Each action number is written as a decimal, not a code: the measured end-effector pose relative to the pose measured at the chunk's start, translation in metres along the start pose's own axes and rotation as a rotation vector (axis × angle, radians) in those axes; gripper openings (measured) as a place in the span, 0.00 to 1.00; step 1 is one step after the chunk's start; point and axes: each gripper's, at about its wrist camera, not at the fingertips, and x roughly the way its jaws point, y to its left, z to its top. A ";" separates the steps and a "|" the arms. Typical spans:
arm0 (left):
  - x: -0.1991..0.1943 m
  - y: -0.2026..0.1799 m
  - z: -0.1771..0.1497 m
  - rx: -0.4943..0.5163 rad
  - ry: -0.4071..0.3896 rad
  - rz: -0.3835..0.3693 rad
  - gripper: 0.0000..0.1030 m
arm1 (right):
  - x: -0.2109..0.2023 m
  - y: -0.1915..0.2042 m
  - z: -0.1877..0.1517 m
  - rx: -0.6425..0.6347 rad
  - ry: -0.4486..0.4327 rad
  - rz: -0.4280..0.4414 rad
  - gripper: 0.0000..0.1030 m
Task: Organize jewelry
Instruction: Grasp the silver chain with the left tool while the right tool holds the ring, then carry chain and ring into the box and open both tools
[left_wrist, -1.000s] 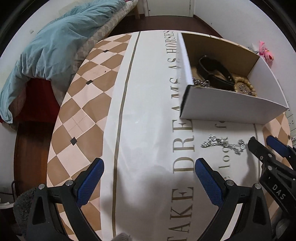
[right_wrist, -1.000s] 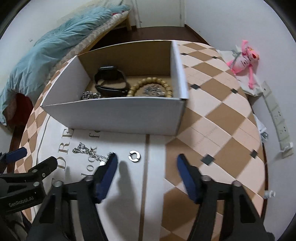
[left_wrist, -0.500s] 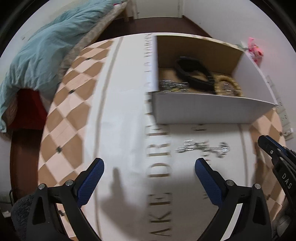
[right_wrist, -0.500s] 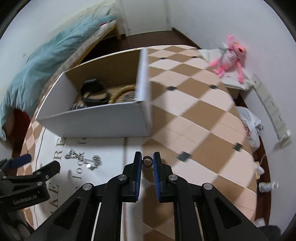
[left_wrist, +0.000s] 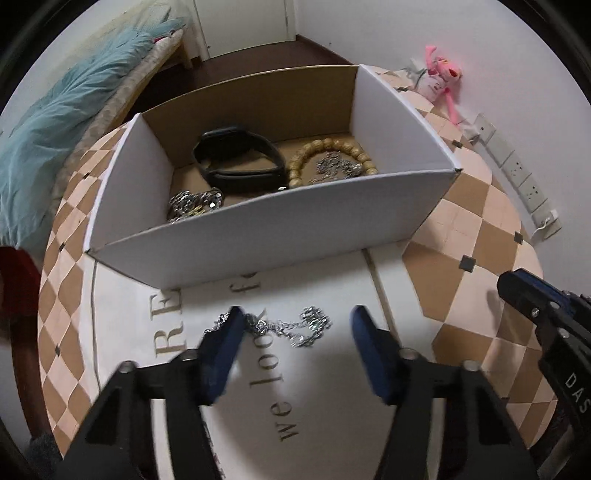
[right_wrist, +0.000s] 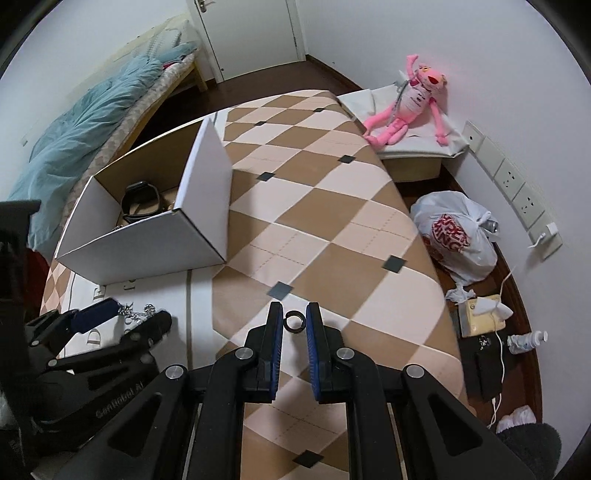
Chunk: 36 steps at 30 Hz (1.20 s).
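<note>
A silver chain necklace (left_wrist: 288, 326) lies on the tablecloth in front of the white cardboard box (left_wrist: 258, 236). My left gripper (left_wrist: 295, 325) is open, with its fingers on either side of the chain. The box holds a black watch (left_wrist: 236, 158), a wooden bead bracelet (left_wrist: 332, 155) and silver chains (left_wrist: 192, 203). My right gripper (right_wrist: 294, 320) is shut on a small dark ring (right_wrist: 294, 320) and holds it above the table, right of the box (right_wrist: 155, 229). The left gripper (right_wrist: 122, 317) also shows in the right wrist view, over the chain (right_wrist: 138, 312).
The checkered tablecloth (right_wrist: 314, 221) covers a round table. A bed with a blue blanket (right_wrist: 85, 122) stands at the far left. A pink plush toy (right_wrist: 410, 103), a plastic bag (right_wrist: 458, 236) and clutter on the floor lie to the right.
My left gripper has swung over to the chain and now straddles it. My right gripper closed on the ring, lifted it and moved right, away from the box.
</note>
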 end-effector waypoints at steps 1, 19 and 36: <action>-0.001 -0.001 0.001 0.004 -0.006 0.003 0.33 | 0.000 -0.001 0.000 0.002 0.001 -0.001 0.13; -0.110 0.062 0.012 -0.096 -0.141 -0.140 0.03 | -0.069 0.029 0.033 -0.007 -0.112 0.151 0.13; -0.044 0.049 0.001 -0.151 0.003 -0.113 0.80 | -0.033 0.008 0.012 0.050 -0.025 0.094 0.13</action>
